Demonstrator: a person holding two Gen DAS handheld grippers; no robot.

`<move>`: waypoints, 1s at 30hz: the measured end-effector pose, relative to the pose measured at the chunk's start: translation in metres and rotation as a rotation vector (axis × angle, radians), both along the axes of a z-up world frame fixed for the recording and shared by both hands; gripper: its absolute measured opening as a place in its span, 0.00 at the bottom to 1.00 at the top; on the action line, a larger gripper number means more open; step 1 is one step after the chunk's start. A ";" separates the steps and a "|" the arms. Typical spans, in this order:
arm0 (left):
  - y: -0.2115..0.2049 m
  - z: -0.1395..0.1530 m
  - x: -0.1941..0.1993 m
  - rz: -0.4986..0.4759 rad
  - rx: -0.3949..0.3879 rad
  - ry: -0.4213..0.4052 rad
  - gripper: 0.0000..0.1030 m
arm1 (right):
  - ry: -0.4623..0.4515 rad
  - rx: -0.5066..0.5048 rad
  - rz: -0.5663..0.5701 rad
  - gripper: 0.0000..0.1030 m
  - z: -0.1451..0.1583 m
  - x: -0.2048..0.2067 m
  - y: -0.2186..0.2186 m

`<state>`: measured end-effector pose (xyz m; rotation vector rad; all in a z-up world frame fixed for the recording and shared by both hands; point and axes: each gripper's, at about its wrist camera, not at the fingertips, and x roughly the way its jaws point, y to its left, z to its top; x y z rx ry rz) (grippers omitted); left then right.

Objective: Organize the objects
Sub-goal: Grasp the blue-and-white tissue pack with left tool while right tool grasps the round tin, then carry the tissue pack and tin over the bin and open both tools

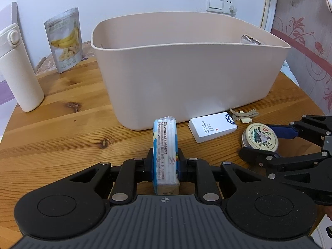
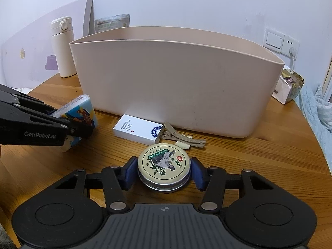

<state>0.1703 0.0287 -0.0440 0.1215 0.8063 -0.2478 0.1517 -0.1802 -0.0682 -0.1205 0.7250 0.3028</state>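
A large beige plastic bin (image 1: pixel 186 68) (image 2: pixel 176 87) stands on the round wooden table (image 1: pixel 62 128). My left gripper (image 1: pixel 165 161) is shut on a blue and white tissue pack (image 1: pixel 165 149), held on edge near the table in front of the bin; it also shows in the right wrist view (image 2: pixel 81 112). My right gripper (image 2: pixel 164 173) has its blue pads on both sides of a round tin (image 2: pixel 164 166) with a green plant label; the tin (image 1: pixel 260 138) rests on the table. A white card box (image 1: pixel 212 129) (image 2: pixel 139 131) and a beige hair clip (image 2: pixel 180 138) lie against the bin's front.
A white thermos (image 1: pixel 18 68) (image 2: pixel 62 47) and a banana chip pouch (image 1: pixel 64 39) stand at the back left. A foil-wrapped package (image 2: pixel 289 87) sits right of the bin. Small white bits (image 1: pixel 245 120) lie by the clip. A wall socket (image 1: pixel 222 5) is behind.
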 end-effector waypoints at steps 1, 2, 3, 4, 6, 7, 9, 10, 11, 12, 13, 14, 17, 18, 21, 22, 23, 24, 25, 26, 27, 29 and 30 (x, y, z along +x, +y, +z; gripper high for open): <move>0.000 0.001 -0.001 0.000 0.001 -0.001 0.18 | 0.003 0.004 0.003 0.50 0.000 -0.001 -0.001; 0.001 0.002 -0.002 -0.001 0.002 -0.003 0.18 | 0.003 0.006 0.005 0.50 0.001 -0.002 -0.001; 0.001 0.003 -0.003 -0.003 0.003 -0.004 0.18 | -0.001 0.004 0.007 0.50 0.002 -0.004 -0.001; 0.001 0.004 -0.004 -0.006 0.002 -0.006 0.18 | -0.005 0.002 0.009 0.50 0.003 -0.006 -0.001; 0.002 0.007 -0.007 -0.014 0.003 -0.009 0.18 | -0.013 0.006 0.010 0.50 0.007 -0.009 -0.002; 0.001 0.009 -0.009 -0.018 0.004 -0.013 0.18 | -0.017 0.008 0.009 0.50 0.009 -0.011 -0.004; 0.001 0.013 -0.012 -0.028 0.006 -0.022 0.18 | -0.029 0.012 0.006 0.50 0.014 -0.014 -0.007; 0.001 0.016 -0.014 -0.032 0.007 -0.028 0.18 | -0.034 0.013 0.007 0.50 0.016 -0.016 -0.008; 0.002 0.018 -0.016 -0.035 0.008 -0.034 0.18 | -0.039 0.013 0.010 0.50 0.019 -0.018 -0.010; 0.002 0.021 -0.018 -0.038 0.009 -0.041 0.18 | -0.046 0.010 0.011 0.50 0.021 -0.020 -0.011; 0.002 0.024 -0.019 -0.041 0.010 -0.049 0.18 | -0.055 0.008 0.011 0.50 0.023 -0.021 -0.013; 0.002 0.027 -0.021 -0.044 0.011 -0.056 0.18 | -0.062 0.006 0.012 0.50 0.025 -0.022 -0.014; 0.004 0.037 -0.025 -0.050 0.014 -0.078 0.18 | -0.077 0.005 0.007 0.50 0.033 -0.026 -0.019; 0.004 0.040 -0.025 -0.048 0.015 -0.084 0.18 | -0.085 0.003 0.006 0.50 0.036 -0.027 -0.021; 0.007 0.047 -0.025 -0.055 0.006 -0.079 0.18 | -0.125 -0.002 0.000 0.50 0.045 -0.031 -0.025; 0.008 0.050 -0.025 -0.056 0.003 -0.076 0.18 | -0.136 -0.002 -0.004 0.50 0.048 -0.032 -0.027; 0.008 0.052 -0.025 -0.057 0.001 -0.077 0.18 | -0.144 0.001 -0.009 0.50 0.051 -0.032 -0.030; 0.009 0.055 -0.026 -0.058 0.000 -0.079 0.18 | -0.152 0.005 -0.015 0.50 0.054 -0.033 -0.032; 0.009 0.057 -0.026 -0.059 0.001 -0.084 0.18 | -0.158 0.009 -0.019 0.50 0.057 -0.034 -0.034; 0.010 0.060 -0.027 -0.060 0.001 -0.089 0.18 | -0.166 0.012 -0.023 0.50 0.060 -0.035 -0.036; 0.010 0.063 -0.027 -0.062 0.001 -0.095 0.18 | -0.175 0.014 -0.026 0.50 0.063 -0.036 -0.038; 0.010 0.069 -0.028 -0.067 0.002 -0.108 0.18 | -0.189 0.013 -0.032 0.50 0.070 -0.037 -0.041; 0.010 0.072 -0.029 -0.069 0.002 -0.115 0.18 | -0.196 0.012 -0.035 0.50 0.074 -0.037 -0.043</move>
